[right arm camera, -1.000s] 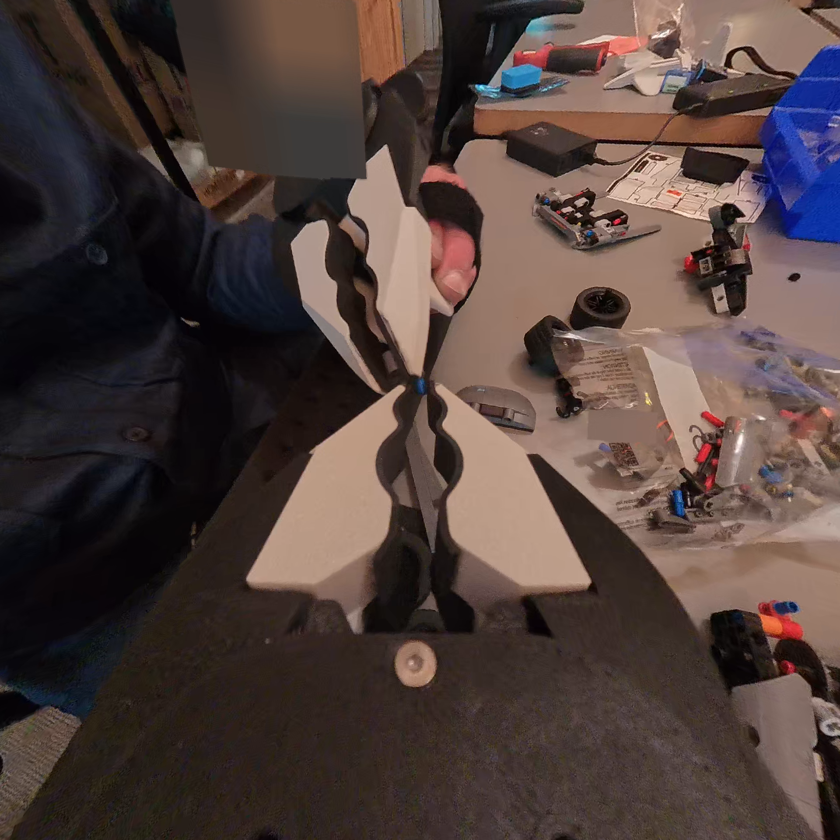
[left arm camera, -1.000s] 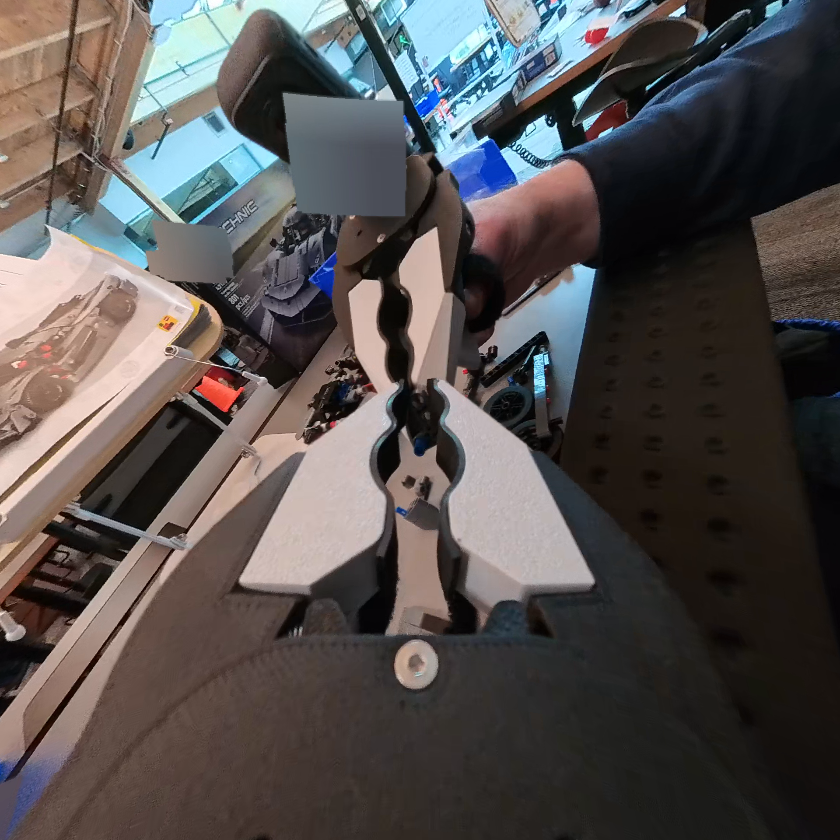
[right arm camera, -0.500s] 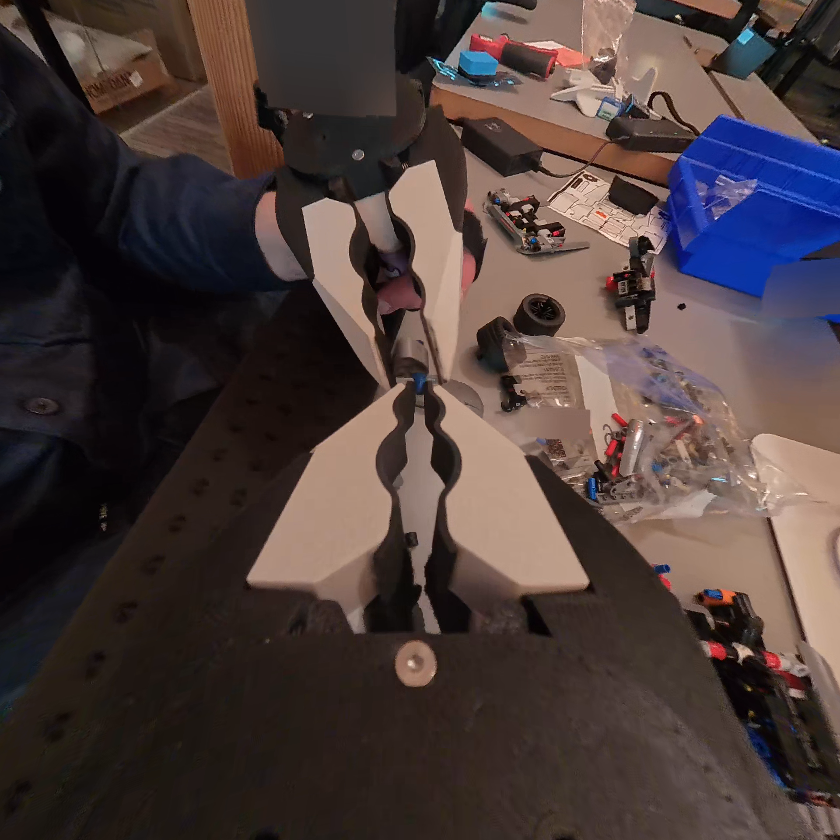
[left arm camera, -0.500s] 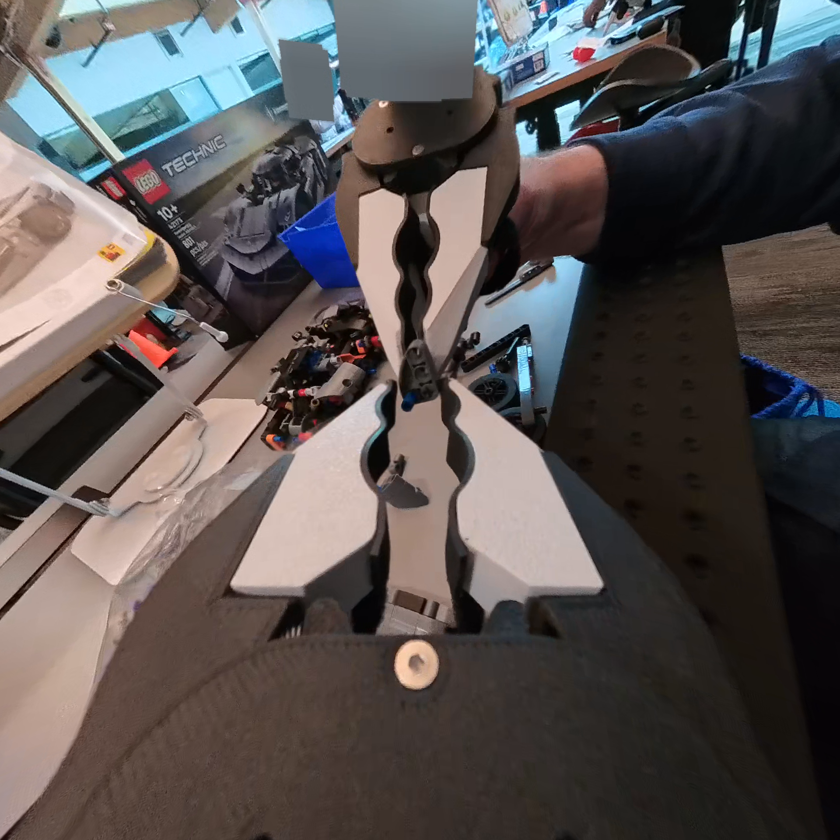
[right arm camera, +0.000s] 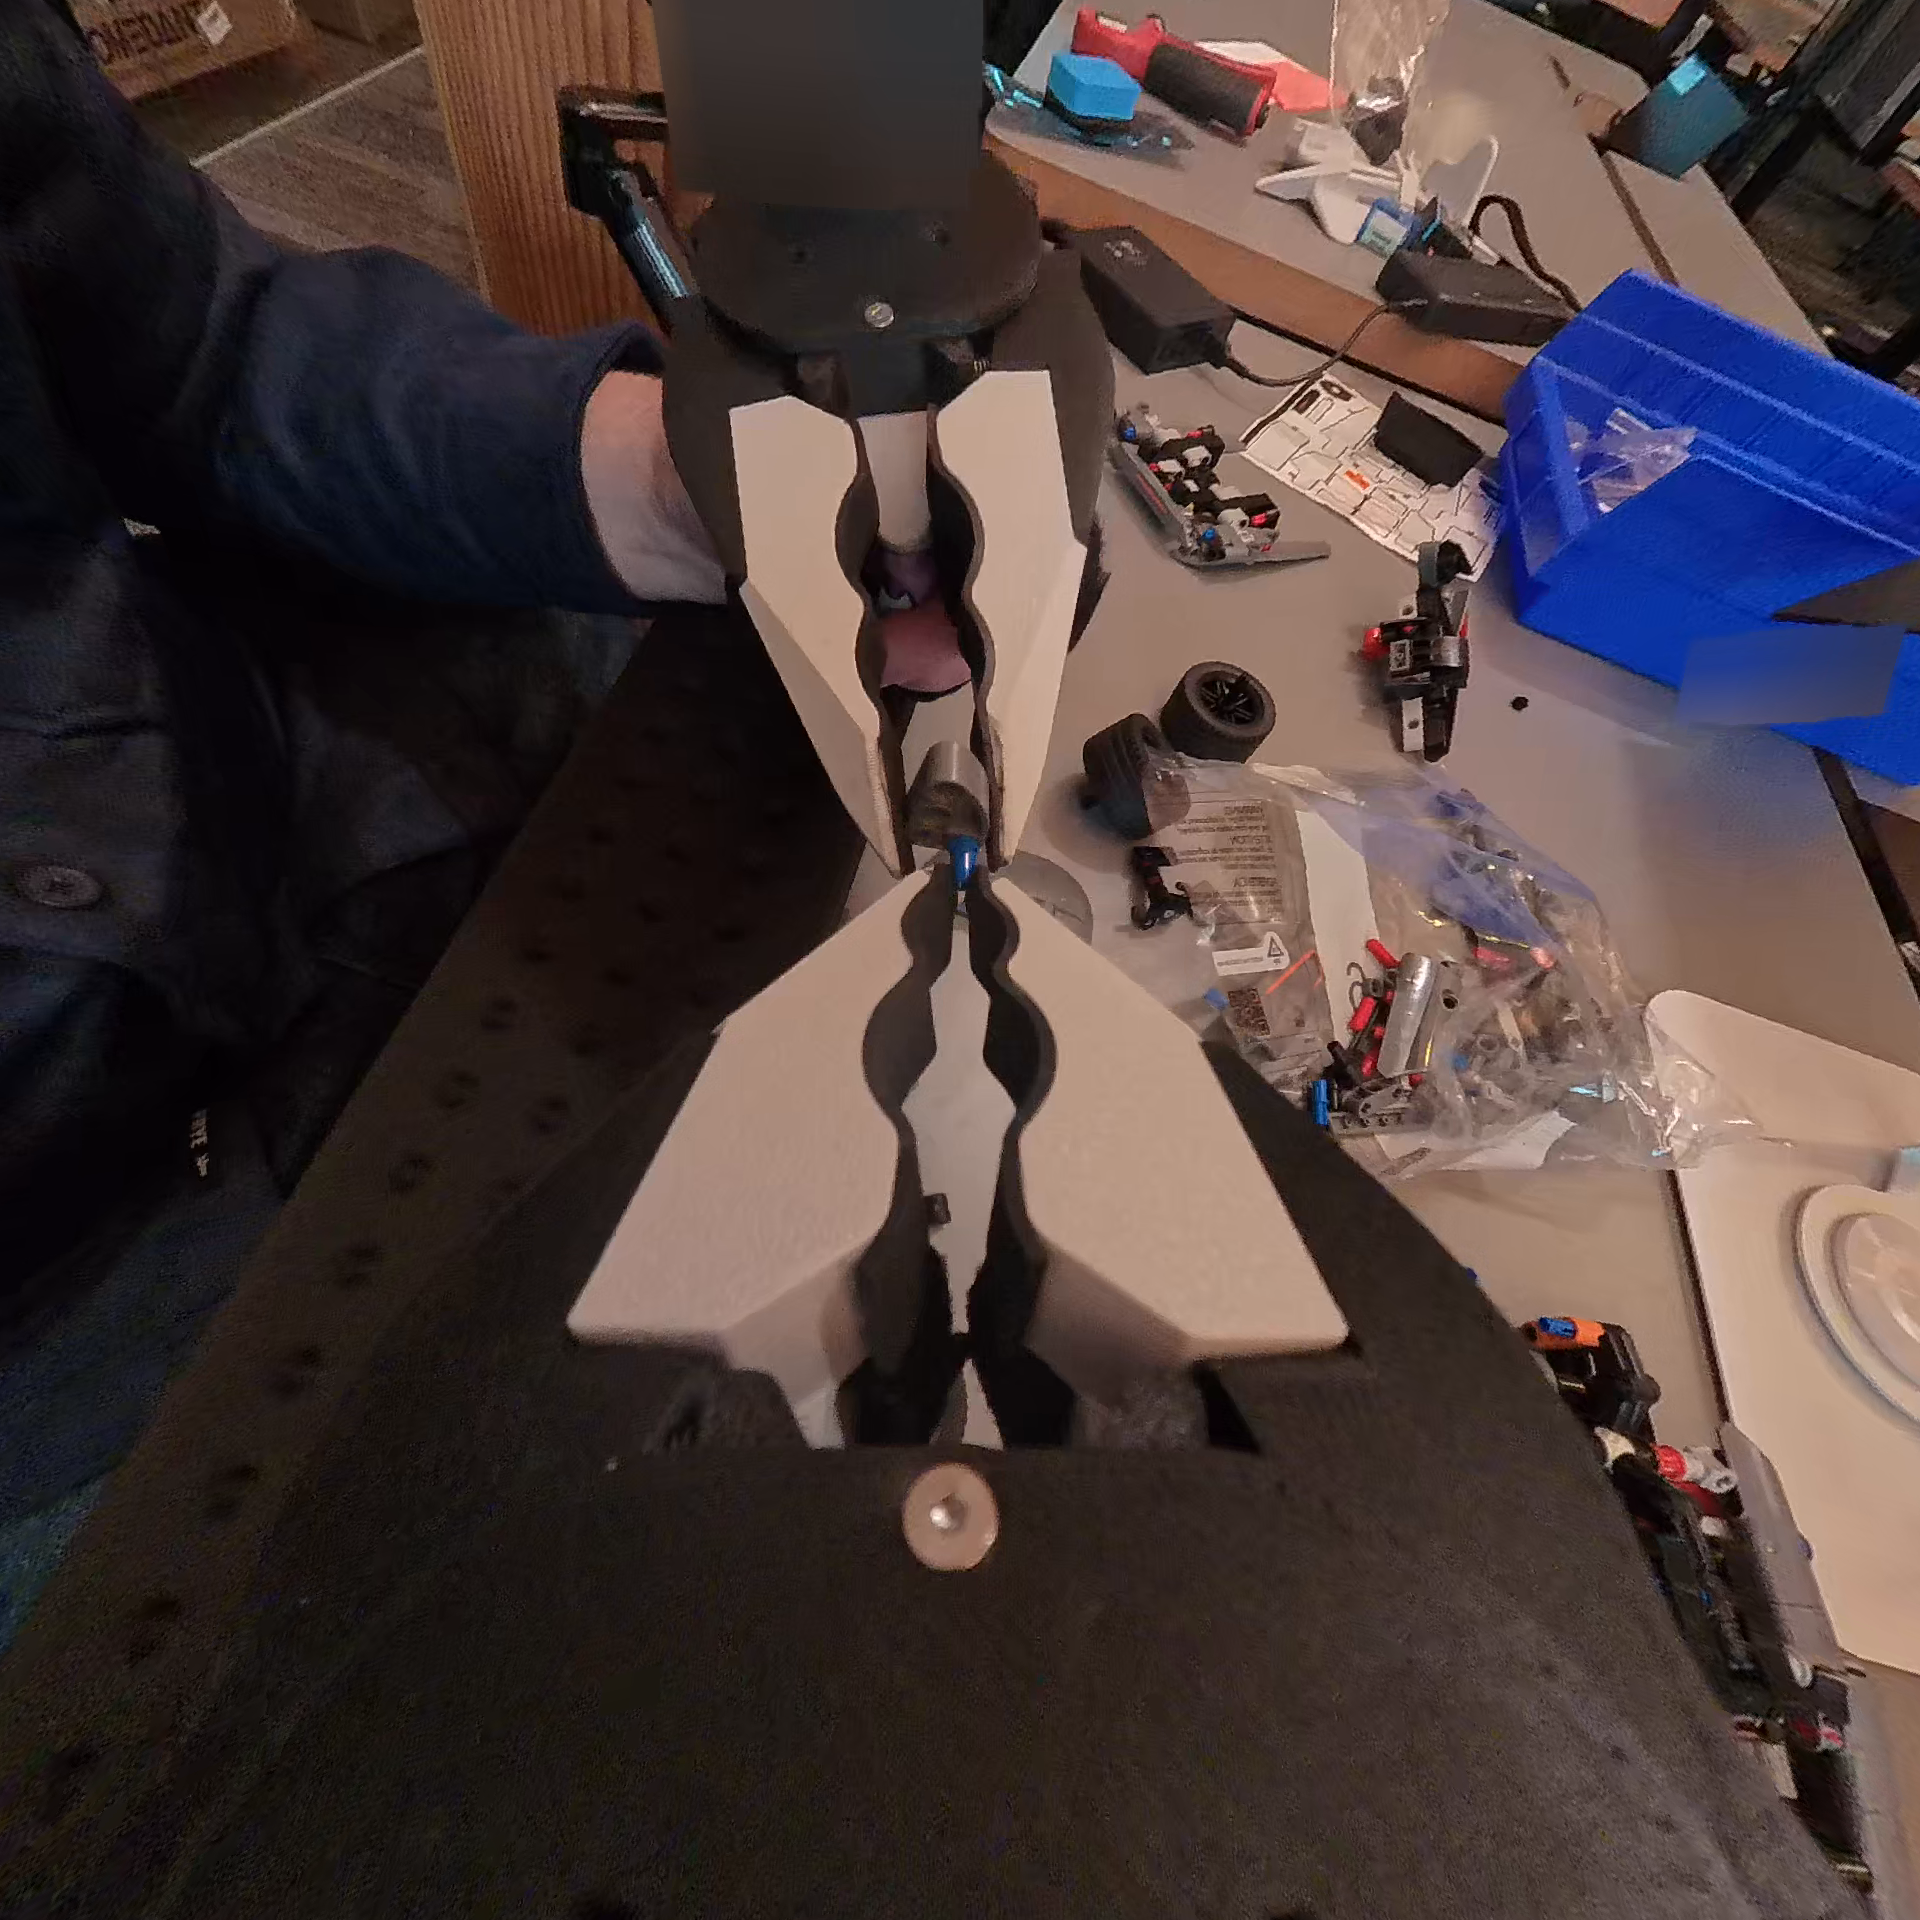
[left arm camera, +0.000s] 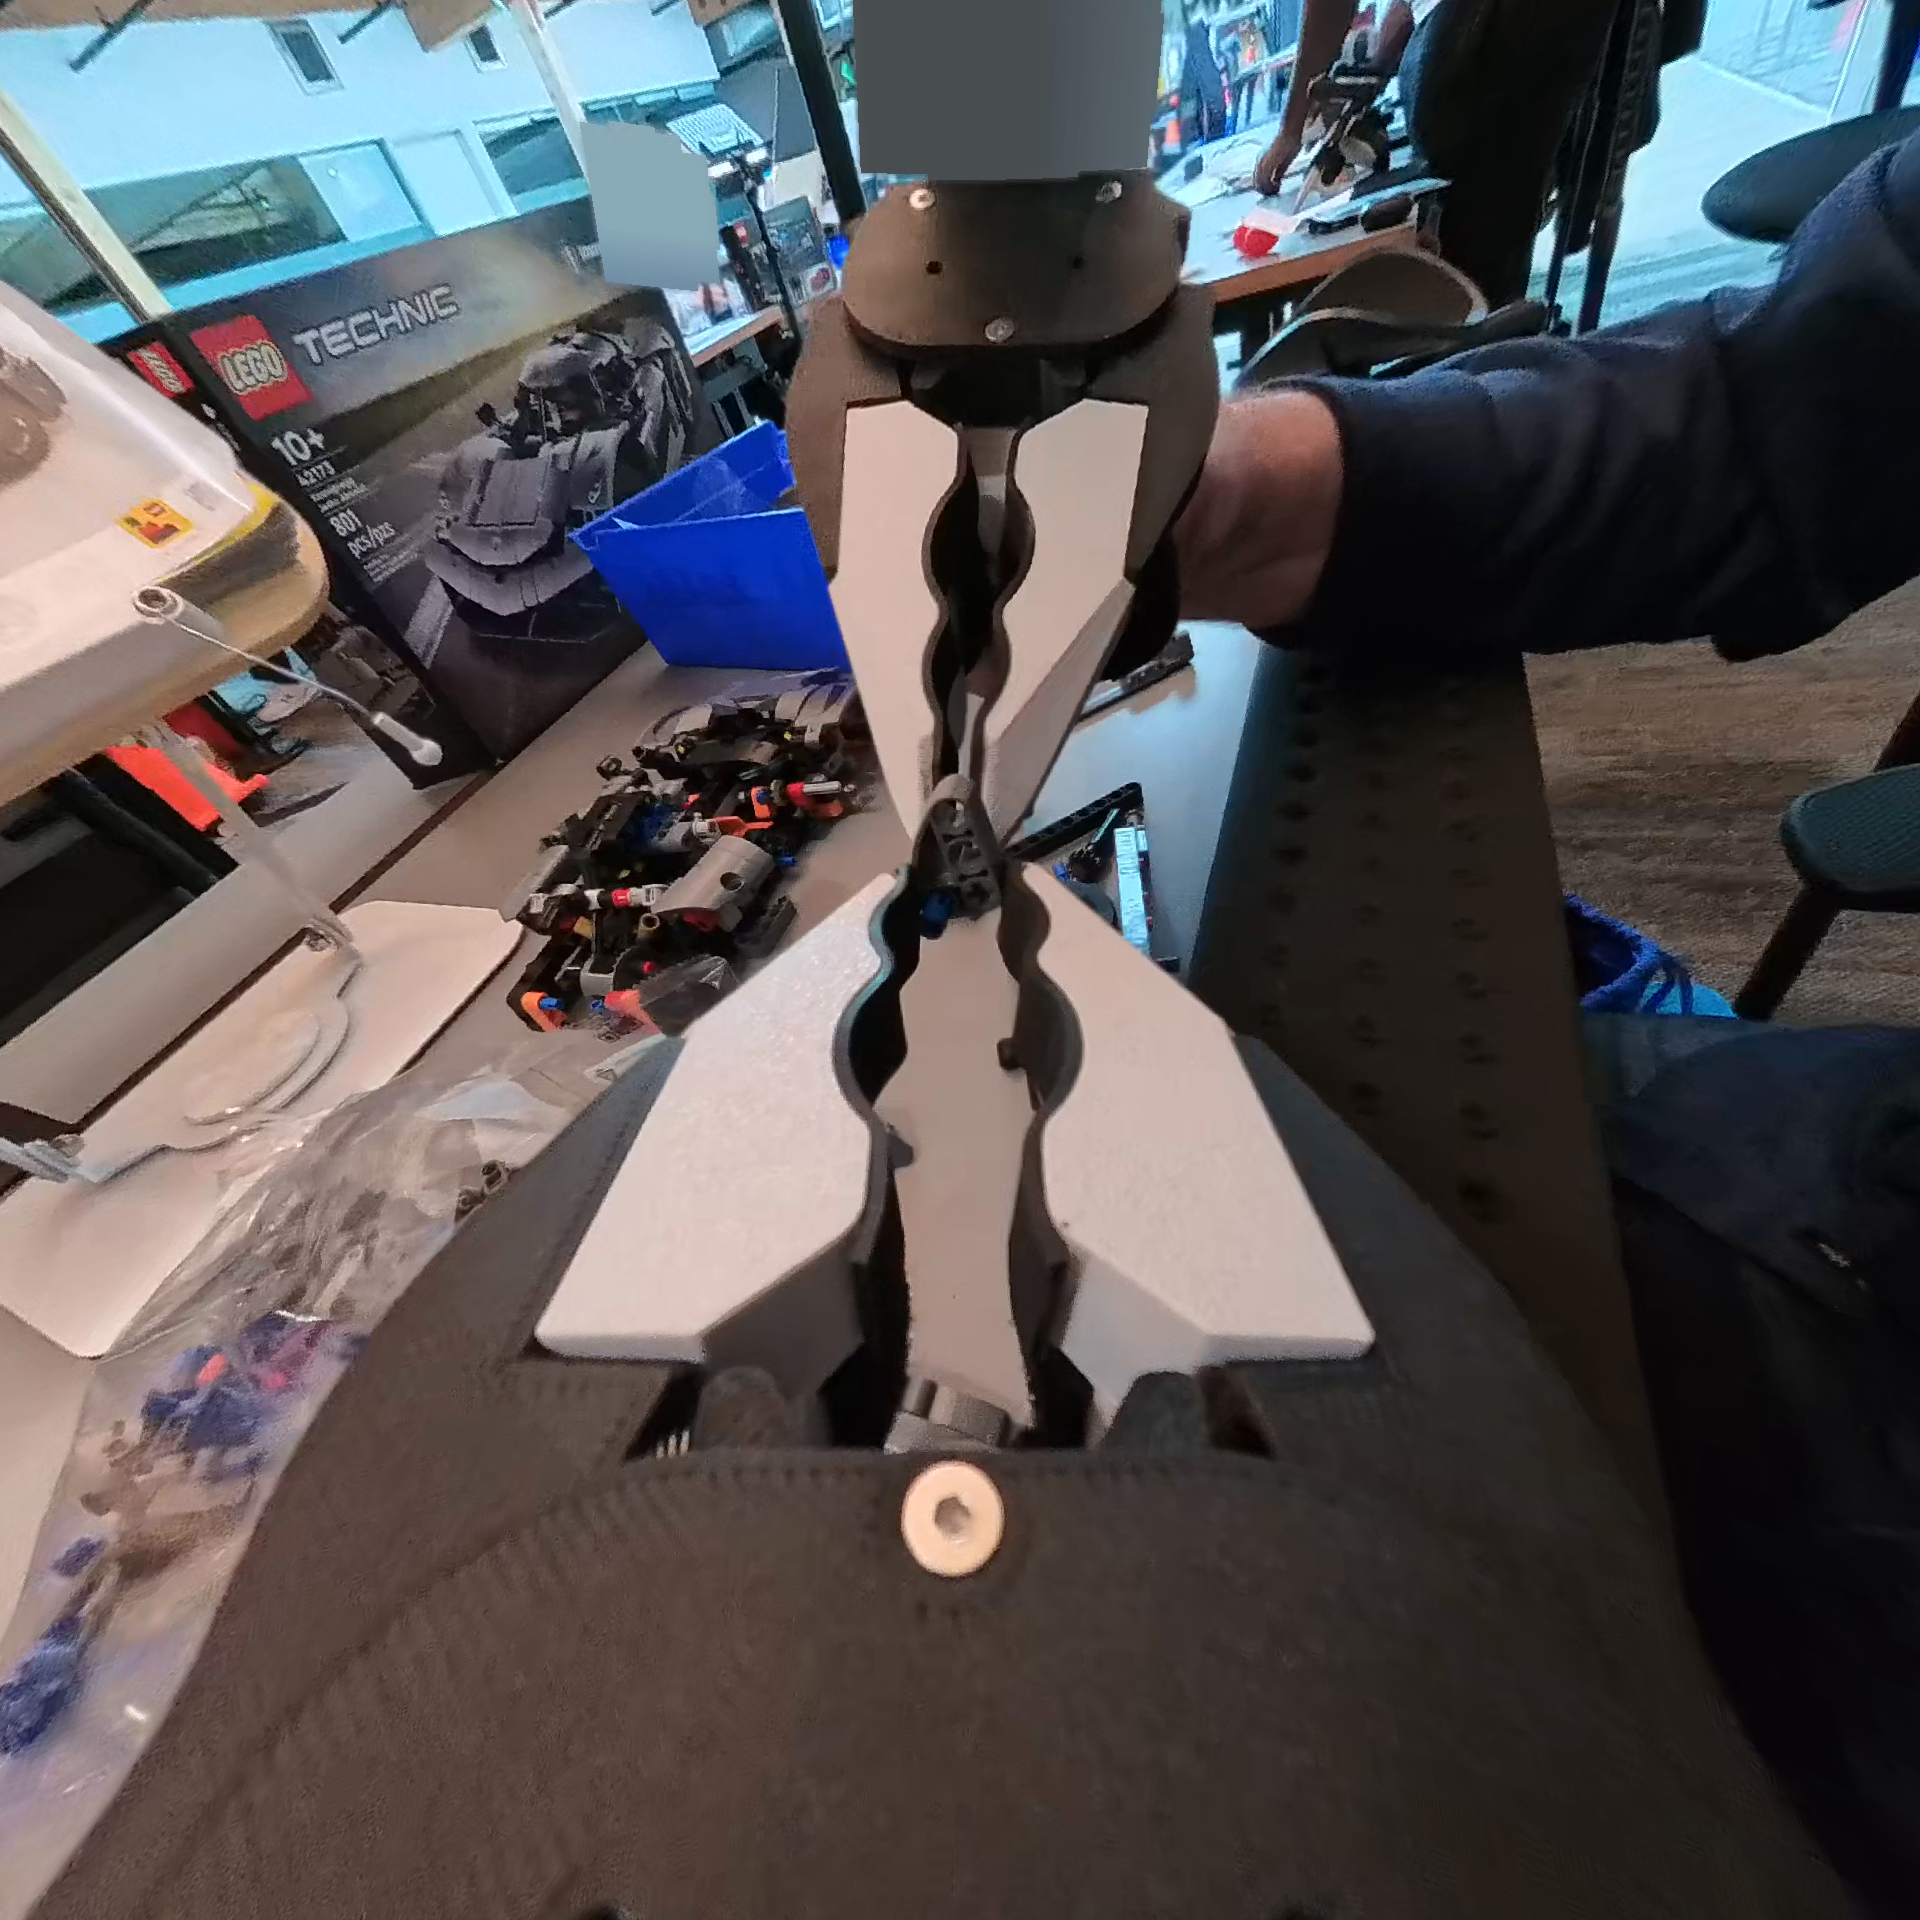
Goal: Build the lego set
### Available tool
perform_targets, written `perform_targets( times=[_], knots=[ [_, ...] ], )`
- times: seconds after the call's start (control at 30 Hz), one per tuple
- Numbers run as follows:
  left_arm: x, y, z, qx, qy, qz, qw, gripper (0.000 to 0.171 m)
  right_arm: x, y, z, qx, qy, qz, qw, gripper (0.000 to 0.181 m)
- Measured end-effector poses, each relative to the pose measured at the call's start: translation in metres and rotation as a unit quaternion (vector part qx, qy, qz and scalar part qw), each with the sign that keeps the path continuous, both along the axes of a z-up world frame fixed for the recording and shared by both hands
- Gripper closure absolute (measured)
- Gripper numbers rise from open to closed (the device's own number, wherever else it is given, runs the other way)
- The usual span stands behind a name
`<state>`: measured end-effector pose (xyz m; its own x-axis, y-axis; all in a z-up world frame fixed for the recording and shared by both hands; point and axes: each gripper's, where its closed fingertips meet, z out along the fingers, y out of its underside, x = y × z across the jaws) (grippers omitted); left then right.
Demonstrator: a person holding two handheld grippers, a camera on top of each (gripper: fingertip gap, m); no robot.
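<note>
Two grippers tip to tip above the table (right arm camera: 1621, 831): left gripper (left arm camera: 951, 894) clenched on a grey piece (right arm camera: 940, 790), right gripper (right arm camera: 961, 888) pinching its blue pin (right arm camera: 961, 860).

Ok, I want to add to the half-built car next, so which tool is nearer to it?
Right. The half-built car lies on the table close beside the right tool's body; from the left tool it sits farther off, ahead and to the side.
</note>
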<state>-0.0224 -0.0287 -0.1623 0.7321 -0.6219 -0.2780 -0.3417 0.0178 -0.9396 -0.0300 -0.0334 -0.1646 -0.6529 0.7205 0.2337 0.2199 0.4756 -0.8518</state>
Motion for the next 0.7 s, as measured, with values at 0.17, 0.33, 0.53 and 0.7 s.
perform_targets(
  times=[0.17, 0.33, 0.53, 0.7],
  knots=[
    [-0.020, -0.009, 0.022, 0.030, -0.067, 0.008, 0.997, 0.159, 0.010, 0.031, -0.009, 0.016, -0.018, -0.037, 0.999, 0.180],
    [-0.042, -0.007, 0.023, 0.030, -0.098, 0.039, 0.994, 0.158, 0.012, 0.041, -0.014, -0.027, -0.038, -0.043, 0.998, 0.180],
    [-0.070, 0.007, 0.023, 0.025, -0.122, 0.106, 0.986, 0.158, -0.033, 0.045, -0.050, 0.036, -0.099, -0.120, 0.987, 0.179],
    [-0.078, 0.004, 0.026, 0.027, -0.147, 0.116, 0.982, 0.158, -0.086, 0.084, -0.064, 0.085, -0.105, -0.249, 0.959, 0.161]
  ],
)
